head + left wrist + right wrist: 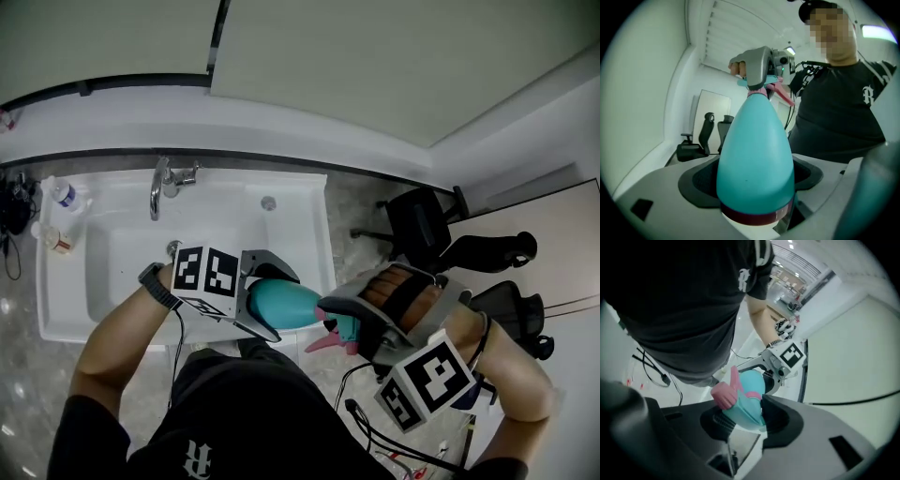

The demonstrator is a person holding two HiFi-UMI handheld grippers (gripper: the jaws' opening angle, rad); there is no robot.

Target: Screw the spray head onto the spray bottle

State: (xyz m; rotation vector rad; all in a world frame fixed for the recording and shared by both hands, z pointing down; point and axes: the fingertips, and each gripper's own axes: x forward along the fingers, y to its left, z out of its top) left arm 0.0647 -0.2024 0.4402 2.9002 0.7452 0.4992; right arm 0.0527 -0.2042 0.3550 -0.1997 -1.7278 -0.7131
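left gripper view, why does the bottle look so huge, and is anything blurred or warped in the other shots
Left gripper view: fisheye lens, dark rounded corners; the spray bottle sits close to the lens, so it looms, but sharp. Right gripper view: same bowing, spray head in focus, dark shirt filling the upper left. Head view: evenly lit, no motion blur, sink edges slightly curved.

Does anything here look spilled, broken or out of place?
Nothing spilled or broken shows. Only the bottle is unusual: the left gripper holds it lying sideways, not upright, while the right gripper holds the spray head at its neck.
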